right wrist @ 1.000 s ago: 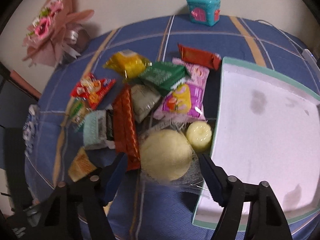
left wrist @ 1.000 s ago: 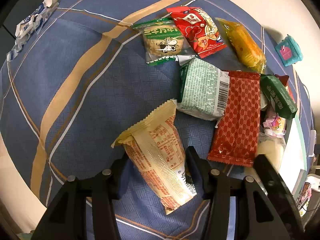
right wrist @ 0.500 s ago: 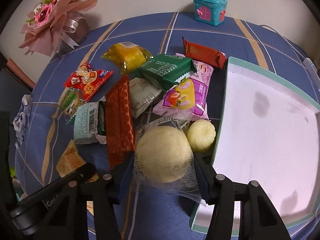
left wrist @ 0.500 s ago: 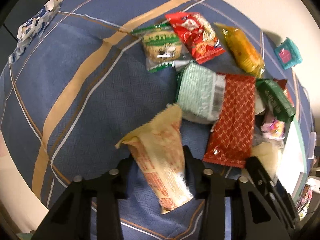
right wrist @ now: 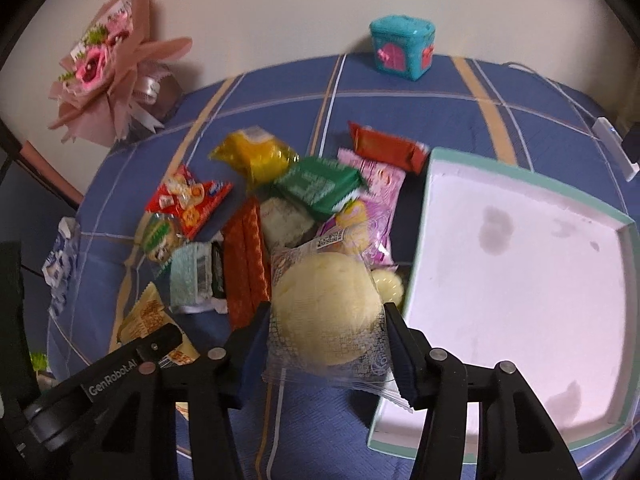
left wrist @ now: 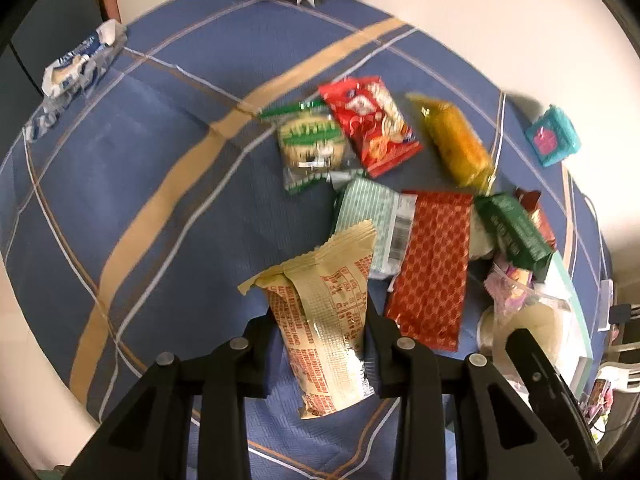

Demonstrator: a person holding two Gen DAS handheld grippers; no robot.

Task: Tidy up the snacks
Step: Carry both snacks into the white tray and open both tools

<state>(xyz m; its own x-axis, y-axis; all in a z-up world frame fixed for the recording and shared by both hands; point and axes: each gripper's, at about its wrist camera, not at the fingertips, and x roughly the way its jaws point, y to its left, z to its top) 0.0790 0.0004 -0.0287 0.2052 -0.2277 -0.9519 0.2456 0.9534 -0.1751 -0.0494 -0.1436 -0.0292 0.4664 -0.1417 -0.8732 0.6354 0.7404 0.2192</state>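
My left gripper (left wrist: 320,320) is shut on a tan snack packet with red print (left wrist: 324,312) and holds it lifted above the blue cloth. My right gripper (right wrist: 326,316) is shut on a round pale bun in clear wrap (right wrist: 324,312), raised just left of the white tray with a green rim (right wrist: 424,216). A pile of snacks lies on the cloth: a red patterned bar (left wrist: 432,264), a mint striped packet (left wrist: 372,220), a green packet (left wrist: 516,232), a red packet (left wrist: 368,124), a yellow packet (left wrist: 456,144) and a pink packet (right wrist: 372,196).
A teal toy box (right wrist: 402,48) stands at the table's far edge by the wall. A pink flower bouquet (right wrist: 108,76) sits at the far left. A blue-and-white tissue pack (left wrist: 76,68) lies near the left edge. A small yellow jelly cup (right wrist: 390,286) sits beside the tray.
Both grippers have closed on their snacks and lifted them: the left on the tan packet, the right on the wrapped bun. Both views have pulled back and up from the pile.
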